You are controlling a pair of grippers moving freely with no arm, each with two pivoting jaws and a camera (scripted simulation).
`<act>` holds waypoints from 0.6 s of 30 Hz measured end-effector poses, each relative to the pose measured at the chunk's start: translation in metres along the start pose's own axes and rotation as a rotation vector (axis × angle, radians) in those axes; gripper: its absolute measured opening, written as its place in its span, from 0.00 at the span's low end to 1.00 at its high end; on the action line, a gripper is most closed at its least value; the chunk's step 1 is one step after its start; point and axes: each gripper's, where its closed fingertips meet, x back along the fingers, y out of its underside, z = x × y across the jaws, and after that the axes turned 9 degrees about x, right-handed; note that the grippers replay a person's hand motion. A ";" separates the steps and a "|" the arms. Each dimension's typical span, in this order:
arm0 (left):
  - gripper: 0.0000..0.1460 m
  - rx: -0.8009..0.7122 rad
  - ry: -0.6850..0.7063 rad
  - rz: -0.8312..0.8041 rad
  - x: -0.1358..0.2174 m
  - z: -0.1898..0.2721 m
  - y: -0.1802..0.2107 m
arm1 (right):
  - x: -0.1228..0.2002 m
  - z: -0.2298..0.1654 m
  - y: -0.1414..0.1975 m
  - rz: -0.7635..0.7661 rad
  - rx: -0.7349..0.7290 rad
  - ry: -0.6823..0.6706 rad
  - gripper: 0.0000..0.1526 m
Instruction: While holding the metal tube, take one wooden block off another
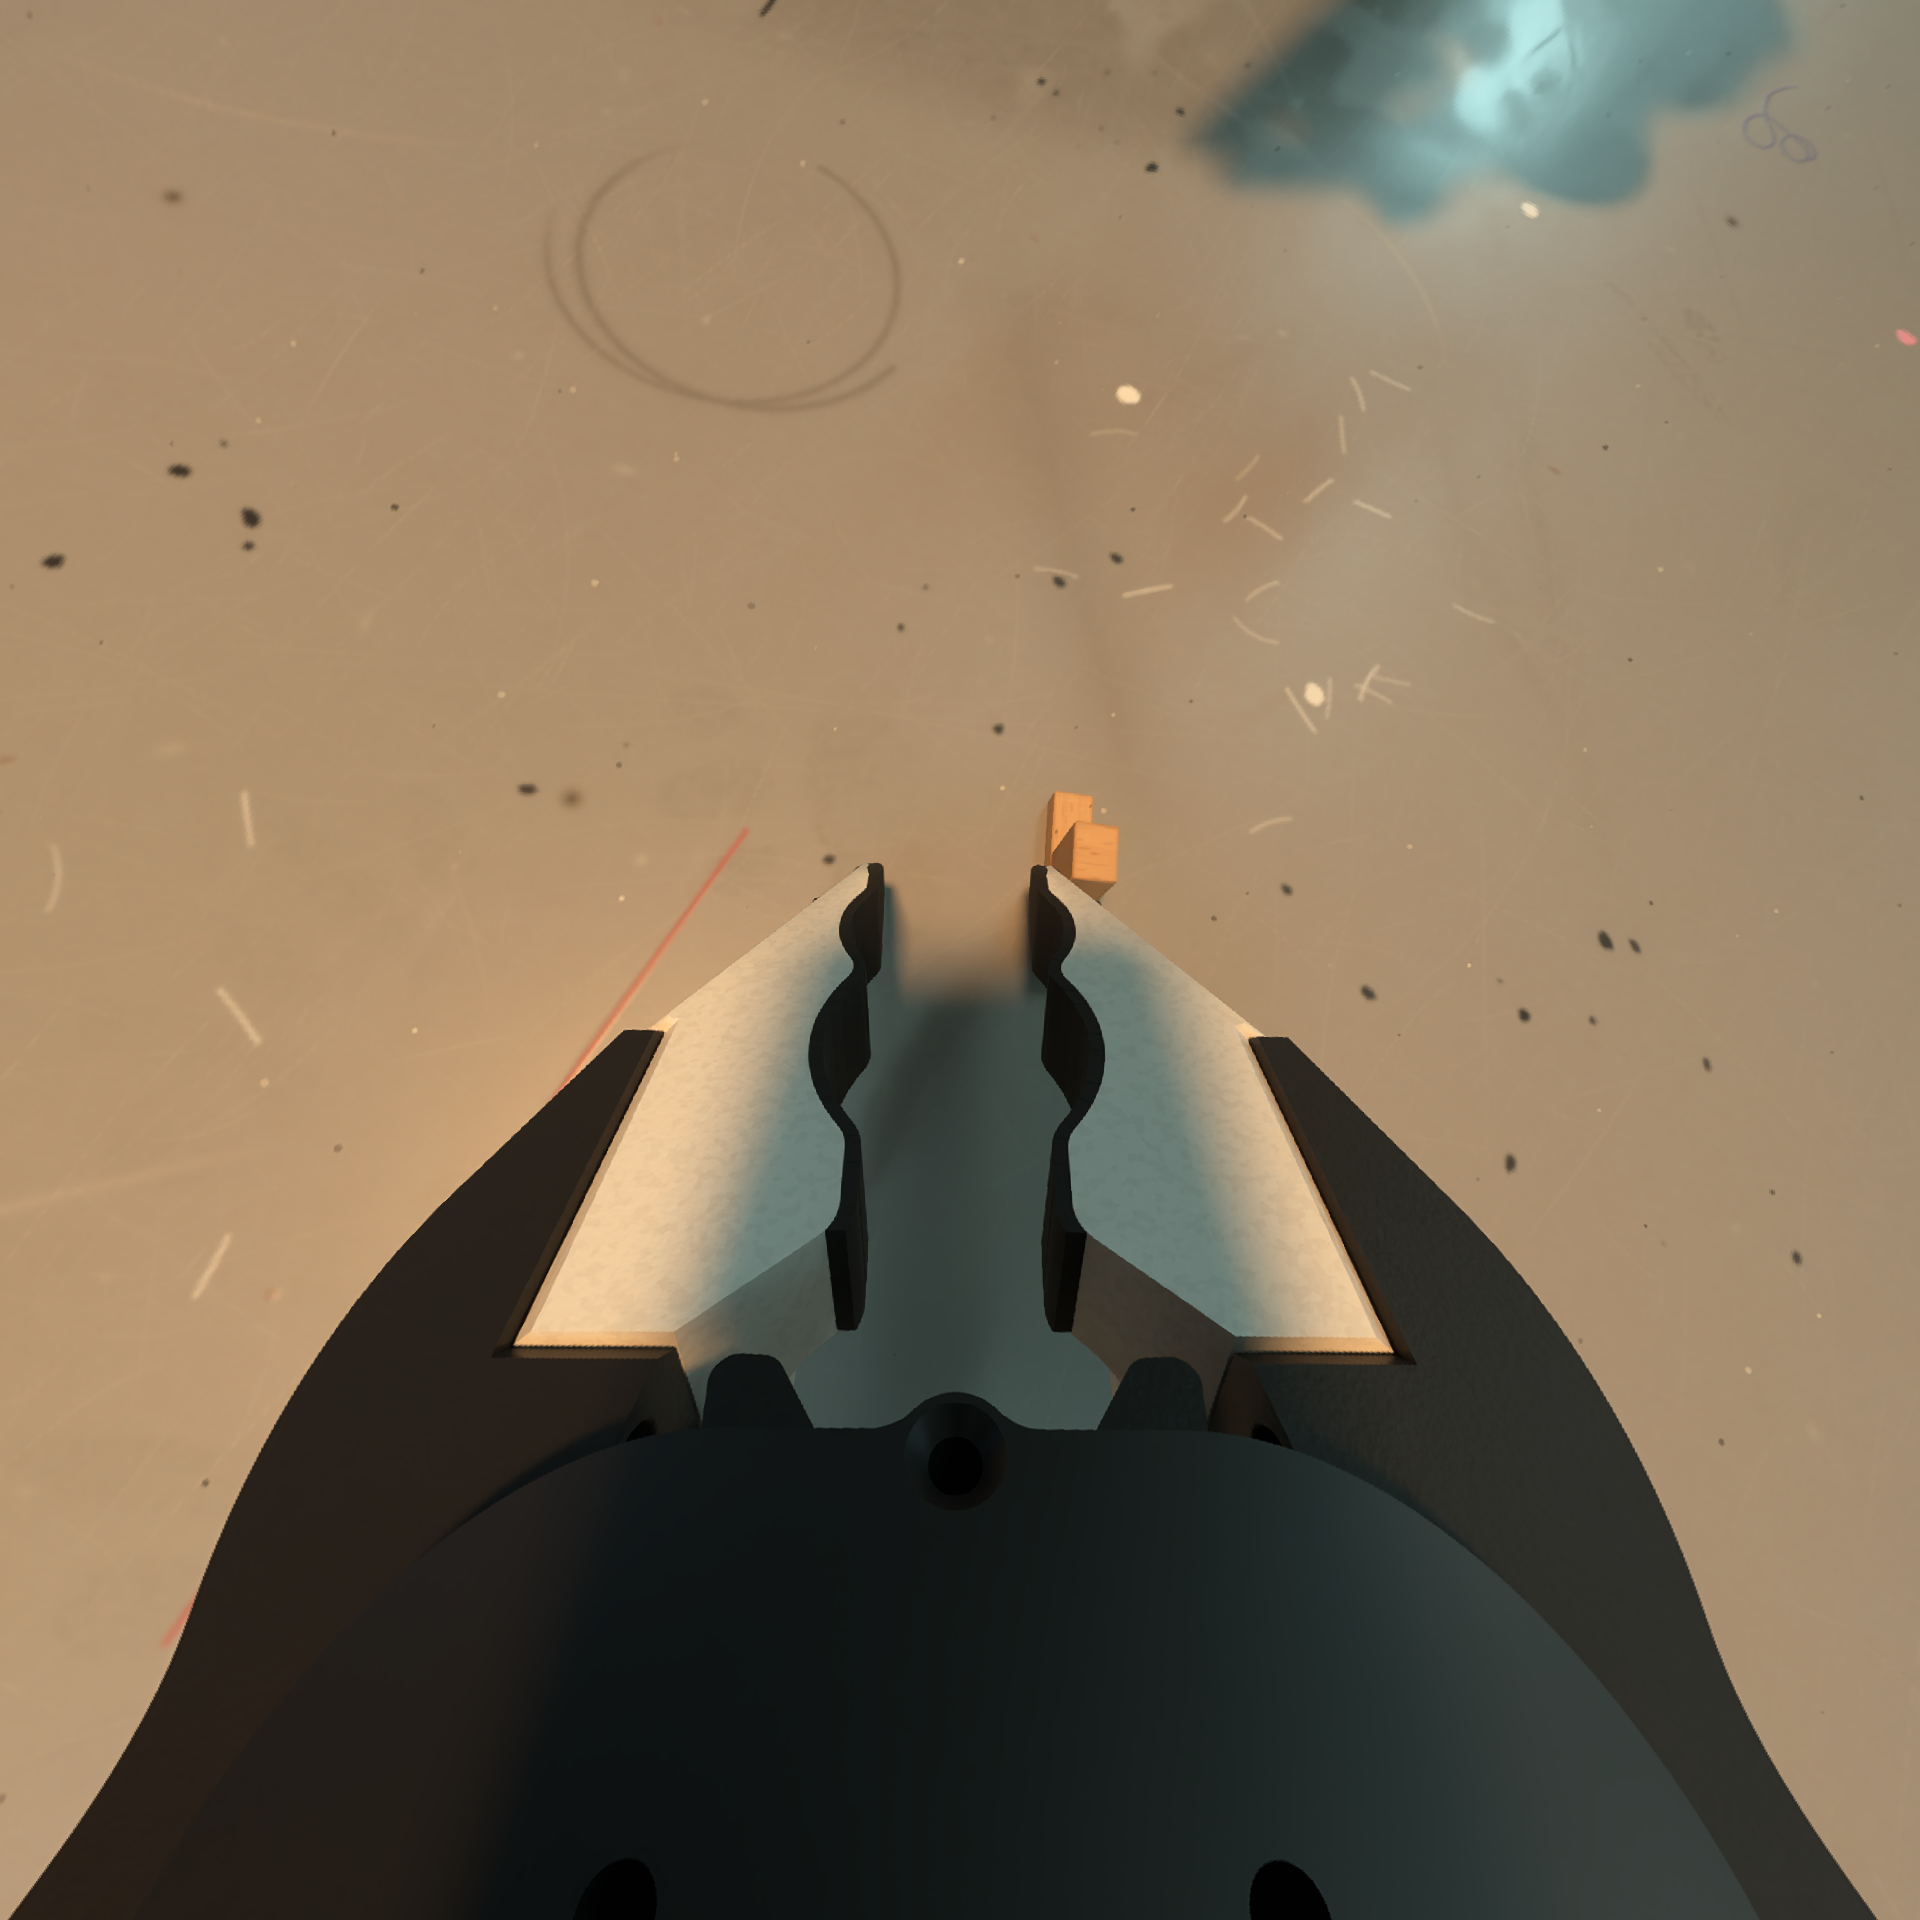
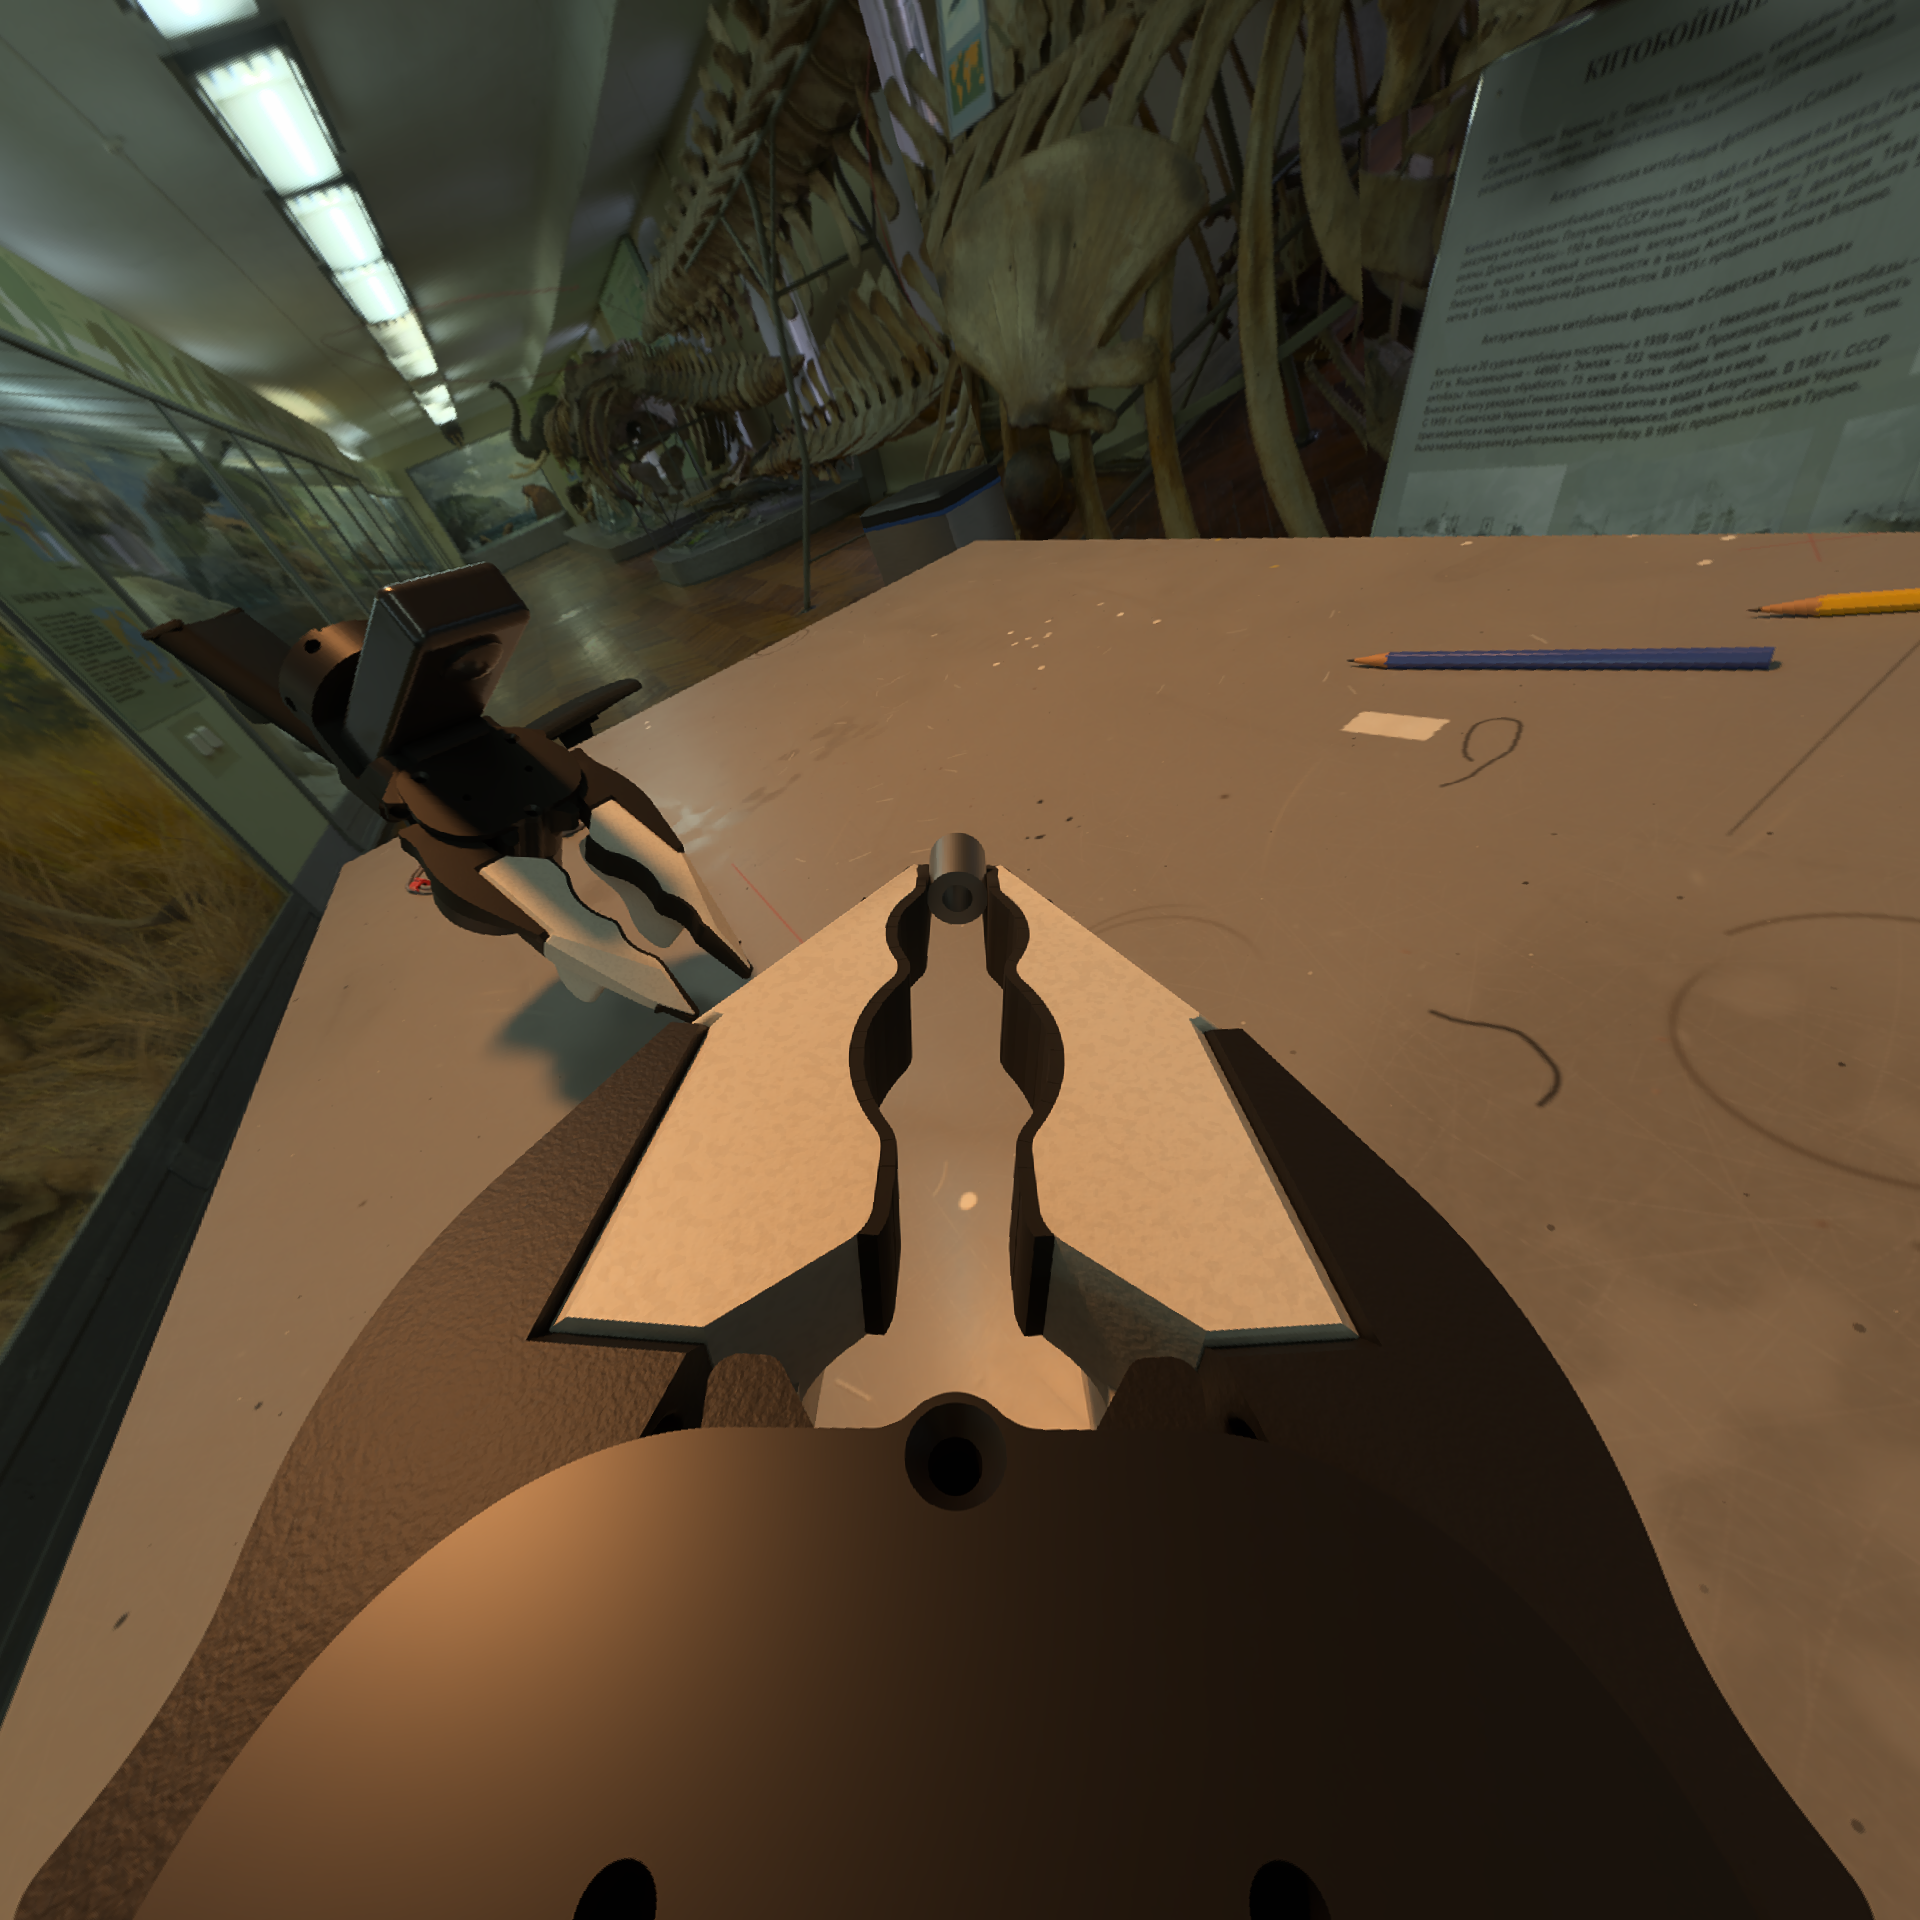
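Note:
Two small wooden blocks (image 1: 1083,844) stand stacked on the tan table, the upper one shifted toward me, just beyond and right of my left gripper's right fingertip. My left gripper (image 1: 956,881) is open and empty, pointing down at the table; it also shows in the right wrist view (image 2: 717,987) at the left, tips near the tabletop. My right gripper (image 2: 957,883) is shut on a short grey metal tube (image 2: 956,878), held at its fingertips above the table. The blocks do not show in the right wrist view.
A blue pencil (image 2: 1569,658), a yellow pencil (image 2: 1844,602) and a white eraser (image 2: 1394,725) lie at the far right of the table. The table's left edge (image 2: 312,935) runs beside a glass display case. A large text panel (image 2: 1662,291) stands behind the far edge.

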 end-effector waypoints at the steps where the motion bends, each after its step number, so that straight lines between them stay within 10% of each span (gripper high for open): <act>1: 0.19 0.006 -0.004 -0.006 0.000 -0.001 0.001 | 0.000 0.000 0.000 -0.001 0.001 0.000 0.06; 18: 0.05 -0.104 -0.046 -0.009 -0.006 0.007 0.005 | -0.001 0.000 0.001 -0.003 -0.007 -0.005 0.06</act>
